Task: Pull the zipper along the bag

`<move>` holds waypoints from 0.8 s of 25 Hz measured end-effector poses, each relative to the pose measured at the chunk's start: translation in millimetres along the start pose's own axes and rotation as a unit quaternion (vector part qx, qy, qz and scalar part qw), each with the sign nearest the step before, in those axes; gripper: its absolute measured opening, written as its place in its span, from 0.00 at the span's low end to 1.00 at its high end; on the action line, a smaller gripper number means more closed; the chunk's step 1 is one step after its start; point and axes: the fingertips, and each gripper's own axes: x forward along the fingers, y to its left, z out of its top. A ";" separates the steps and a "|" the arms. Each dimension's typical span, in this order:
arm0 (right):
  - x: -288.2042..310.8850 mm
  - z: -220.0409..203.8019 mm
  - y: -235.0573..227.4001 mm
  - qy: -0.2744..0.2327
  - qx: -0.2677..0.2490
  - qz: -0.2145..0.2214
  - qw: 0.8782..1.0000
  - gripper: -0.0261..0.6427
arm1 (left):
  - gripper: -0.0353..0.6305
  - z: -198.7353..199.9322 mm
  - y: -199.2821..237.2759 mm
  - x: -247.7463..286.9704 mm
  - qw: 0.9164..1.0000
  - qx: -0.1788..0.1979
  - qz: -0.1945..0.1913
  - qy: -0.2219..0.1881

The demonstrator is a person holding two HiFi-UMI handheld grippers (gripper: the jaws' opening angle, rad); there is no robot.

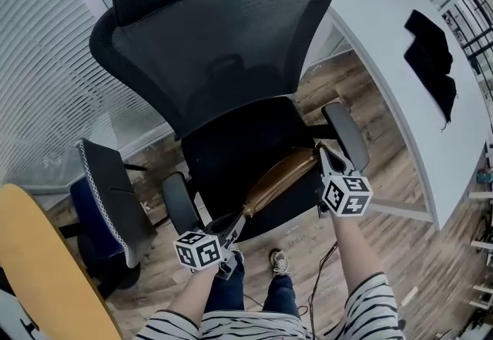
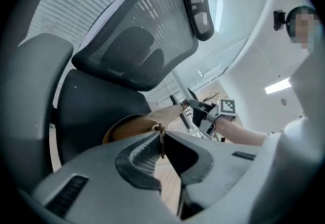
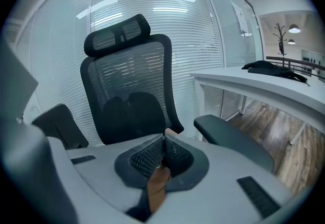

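Observation:
A flat brown bag [image 1: 277,176] lies across the seat [image 1: 223,153] of a black mesh office chair. My left gripper [image 1: 235,232] is at the bag's near left end. In the left gripper view its jaws [image 2: 161,140] are shut on the thin brown zipper pull [image 2: 162,146], with the bag [image 2: 133,125] stretching away behind it. My right gripper [image 1: 320,152] is at the bag's far right end, beside the right armrest [image 1: 347,134]. It is shut [image 3: 163,146] on a brown tab of the bag [image 3: 157,185]. From the left gripper view the right gripper [image 2: 195,108] shows pinching that end.
The chair's left armrest [image 1: 179,203] stands next to my left gripper. A white desk [image 1: 400,84] with a black cloth [image 1: 430,53] runs along the right. A second chair [image 1: 108,200] and a yellow surface [image 1: 35,269] are at the left. A person's legs and shoe [image 1: 279,260] are below.

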 end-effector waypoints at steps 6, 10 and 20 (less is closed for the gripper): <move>-15.0 -7.8 2.1 0.000 0.012 -0.004 1.000 0.09 | 0.12 0.6 -1.3 -1.0 1.000 0.012 0.021 0.005; -23.9 -21.9 3.0 0.010 0.023 -0.006 1.000 0.09 | 0.12 -2.9 -0.8 -0.9 0.999 0.024 0.041 0.010; -68.3 -48.0 0.4 0.027 0.078 -0.008 0.997 0.09 | 0.12 5.8 -14.8 -25.3 0.991 0.056 0.119 -0.021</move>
